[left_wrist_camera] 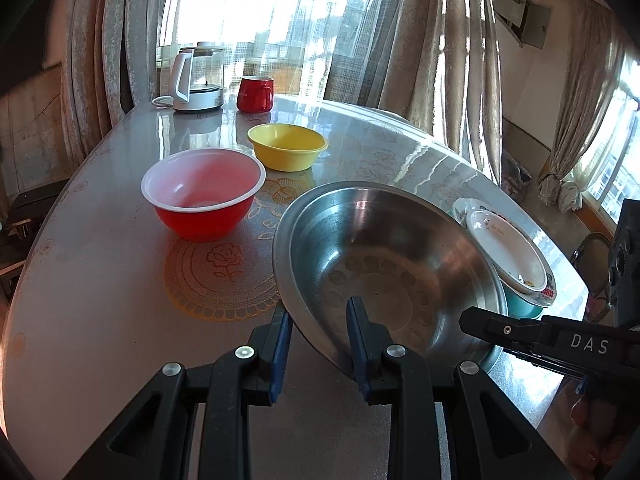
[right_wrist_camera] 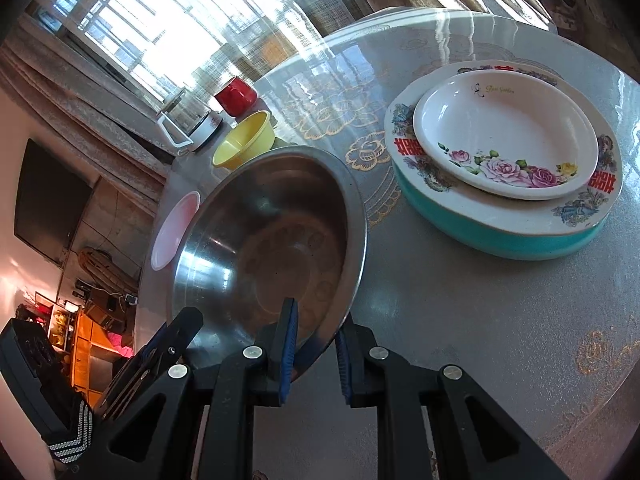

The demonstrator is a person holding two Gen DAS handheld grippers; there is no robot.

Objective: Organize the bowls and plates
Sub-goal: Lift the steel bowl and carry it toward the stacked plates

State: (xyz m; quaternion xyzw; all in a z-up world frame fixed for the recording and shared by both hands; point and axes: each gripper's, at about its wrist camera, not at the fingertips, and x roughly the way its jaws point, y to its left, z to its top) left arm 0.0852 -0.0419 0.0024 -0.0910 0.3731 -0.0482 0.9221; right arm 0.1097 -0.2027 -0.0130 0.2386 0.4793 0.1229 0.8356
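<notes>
A large steel bowl [left_wrist_camera: 384, 264] [right_wrist_camera: 268, 248] is tilted above the round table. My left gripper [left_wrist_camera: 320, 320] straddles its near rim, one finger inside, one outside. My right gripper [right_wrist_camera: 316, 336] straddles the rim on the other side; it shows in the left wrist view [left_wrist_camera: 500, 330]. A red bowl [left_wrist_camera: 204, 194] [right_wrist_camera: 176, 230] and a yellow bowl [left_wrist_camera: 286, 146] [right_wrist_camera: 244, 140] stand beyond. A stack stands at the right: a small white floral plate [right_wrist_camera: 506, 132] on a larger patterned plate [right_wrist_camera: 592, 200] on a teal dish [right_wrist_camera: 500, 240].
A glass kettle [left_wrist_camera: 198, 78] [right_wrist_camera: 188, 120] and a red mug [left_wrist_camera: 256, 94] [right_wrist_camera: 236, 96] stand at the table's far edge by the window. Curtains hang behind. The table edge [left_wrist_camera: 24, 280] curves at the left. A chair [left_wrist_camera: 596, 256] stands at the right.
</notes>
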